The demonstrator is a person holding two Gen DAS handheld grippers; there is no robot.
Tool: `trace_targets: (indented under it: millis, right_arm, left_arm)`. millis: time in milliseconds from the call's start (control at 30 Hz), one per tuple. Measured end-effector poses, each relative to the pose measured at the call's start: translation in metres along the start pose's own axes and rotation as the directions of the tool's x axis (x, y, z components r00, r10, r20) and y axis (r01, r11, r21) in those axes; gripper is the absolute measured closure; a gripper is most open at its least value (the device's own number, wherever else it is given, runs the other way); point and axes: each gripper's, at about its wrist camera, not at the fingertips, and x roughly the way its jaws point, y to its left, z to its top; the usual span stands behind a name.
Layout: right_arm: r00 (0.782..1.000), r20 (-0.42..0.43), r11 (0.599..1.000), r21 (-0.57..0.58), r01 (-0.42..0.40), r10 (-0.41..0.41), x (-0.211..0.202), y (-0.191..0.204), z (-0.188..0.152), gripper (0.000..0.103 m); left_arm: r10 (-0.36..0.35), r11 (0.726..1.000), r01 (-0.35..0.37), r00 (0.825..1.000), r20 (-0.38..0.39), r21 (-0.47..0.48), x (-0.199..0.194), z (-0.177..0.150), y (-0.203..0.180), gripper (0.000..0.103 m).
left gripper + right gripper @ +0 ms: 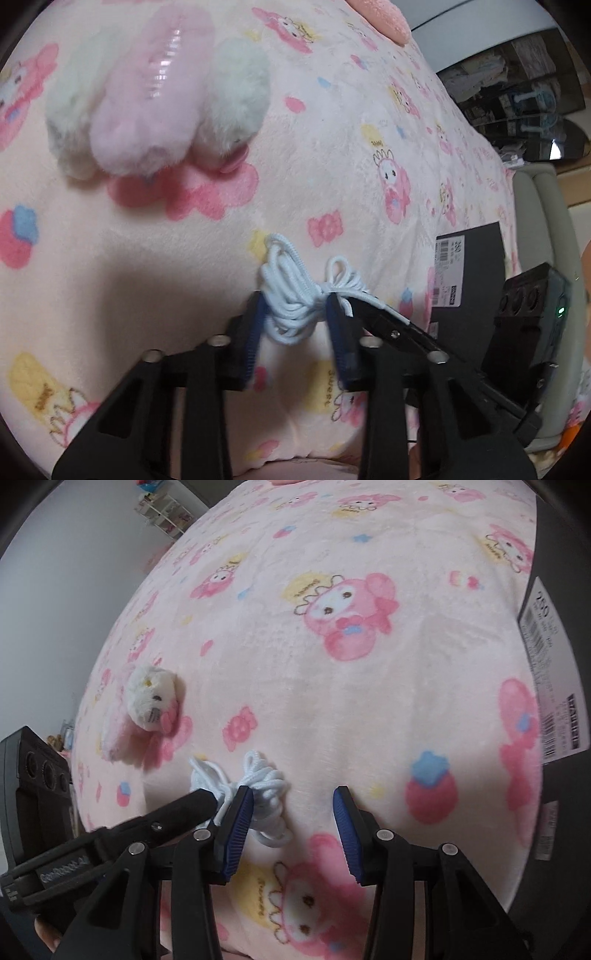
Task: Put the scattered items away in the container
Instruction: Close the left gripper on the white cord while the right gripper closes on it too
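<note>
A bundled white cord (291, 295) lies on the pink printed blanket (147, 258), caught between the 2 blue pads of the left gripper (293, 314), whose jaws are nearly shut on it. The right gripper (293, 805) is held half open and empty just beside the bundle, its left pad (236, 830) touching the loops. The dark container (469, 273) stands near, to the right. The whole coil should be pinched at its knot before lifting, so no loop trails. A plush toy (147, 705) remains to be collected.
</note>
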Motion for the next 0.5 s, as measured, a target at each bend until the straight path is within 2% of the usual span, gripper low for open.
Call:
trace_targets:
  millis: [33, 100, 133, 500]
  right_arm:
    - [1.000, -0.005, 1.000, -0.003, -0.022, 0.022, -0.002, 0.001, -0.001, 0.072]
    - [0.998, -0.015, 0.998, -0.003, -0.069, 0.069, -0.009, 0.003, -0.004, 0.083]
    - [0.997, -0.013, 0.997, -0.004, -0.078, 0.078, -0.014, 0.005, -0.006, 0.085]
    - [0.988, 0.127, 0.995, -0.047, -0.087, 0.092, -0.114, 0.007, -0.044, 0.086]
  left_arm:
    - [-0.001, 1.000, 0.001, 1.000, 0.004, 0.013, -0.003, -0.002, -0.003, 0.084]
    - [-0.021, 0.999, 0.021, 1.000, 0.010, 0.034, -0.011, -0.009, -0.011, 0.086]
    - [-0.028, 0.999, 0.027, 1.000, 0.014, 0.041, -0.016, -0.013, -0.015, 0.086]
    - [-0.103, 0.981, 0.092, 0.993, 0.060, 0.170, -0.065, -0.070, -0.083, 0.086]
